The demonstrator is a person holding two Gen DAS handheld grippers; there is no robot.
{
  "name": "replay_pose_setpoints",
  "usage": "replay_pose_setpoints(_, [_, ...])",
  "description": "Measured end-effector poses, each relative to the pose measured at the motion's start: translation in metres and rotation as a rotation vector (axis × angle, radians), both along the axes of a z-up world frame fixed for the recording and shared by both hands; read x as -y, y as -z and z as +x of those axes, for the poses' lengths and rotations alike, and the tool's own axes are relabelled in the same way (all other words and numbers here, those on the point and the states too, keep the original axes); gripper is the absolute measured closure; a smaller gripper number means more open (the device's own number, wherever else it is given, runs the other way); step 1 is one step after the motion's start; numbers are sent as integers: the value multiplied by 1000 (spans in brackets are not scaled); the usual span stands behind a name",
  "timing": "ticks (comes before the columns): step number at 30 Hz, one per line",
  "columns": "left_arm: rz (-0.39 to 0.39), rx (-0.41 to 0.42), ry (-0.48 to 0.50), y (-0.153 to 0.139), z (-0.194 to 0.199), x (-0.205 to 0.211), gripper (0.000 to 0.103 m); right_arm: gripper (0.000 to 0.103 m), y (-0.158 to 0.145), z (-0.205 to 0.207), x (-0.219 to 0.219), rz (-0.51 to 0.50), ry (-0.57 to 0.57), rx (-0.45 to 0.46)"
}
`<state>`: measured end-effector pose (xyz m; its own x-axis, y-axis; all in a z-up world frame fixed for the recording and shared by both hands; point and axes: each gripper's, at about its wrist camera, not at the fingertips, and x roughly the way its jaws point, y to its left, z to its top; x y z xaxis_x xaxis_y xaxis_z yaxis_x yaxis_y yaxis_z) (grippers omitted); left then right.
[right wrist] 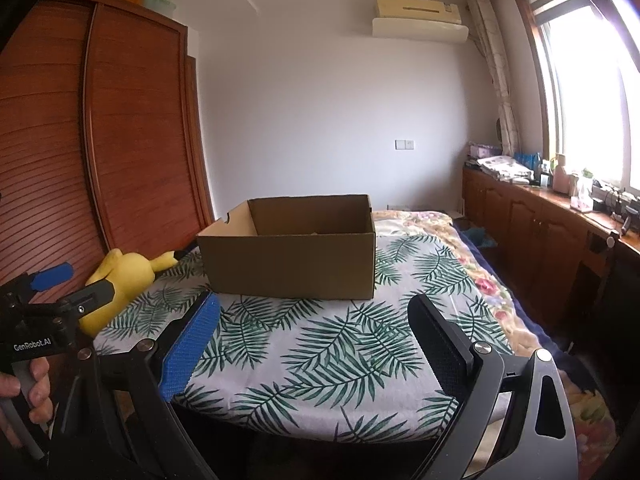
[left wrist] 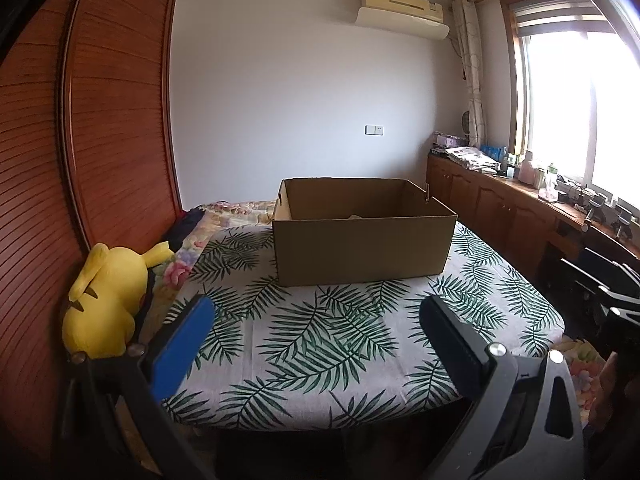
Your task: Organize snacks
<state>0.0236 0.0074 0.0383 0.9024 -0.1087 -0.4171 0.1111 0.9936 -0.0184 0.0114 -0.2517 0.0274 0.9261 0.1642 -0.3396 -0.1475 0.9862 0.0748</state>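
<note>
A: Where's the cardboard box (left wrist: 362,236)?

B: At twelve o'clock on the leaf-print cloth (left wrist: 320,344), top open. Something pale lies on its floor; I can't tell what.

A: Any writing?

B: "GenRobot.AI" on the left gripper (right wrist: 76,278), at nine o'clock in the right wrist view.

A: Fingers?

B: Left gripper and right gripper (right wrist: 314,314) both spread wide, holding nothing. A yellow plush toy (left wrist: 106,300) lies at ten o'clock.

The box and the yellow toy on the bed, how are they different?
The cardboard box is brown, stiff and square-cornered; the yellow plush toy is bright, soft and rounded. The box is bigger. The box stands upright and open on the leaf-print cloth; the toy slumps at the cloth's edge by the wooden wardrobe. Neither gripper touches either.
</note>
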Motion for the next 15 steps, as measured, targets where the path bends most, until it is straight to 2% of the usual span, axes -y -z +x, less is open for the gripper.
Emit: replay_pose_setpoints(15, [-2, 5, 2, -1, -2, -2, 0, 6, 2, 0, -3, -22, 5, 8])
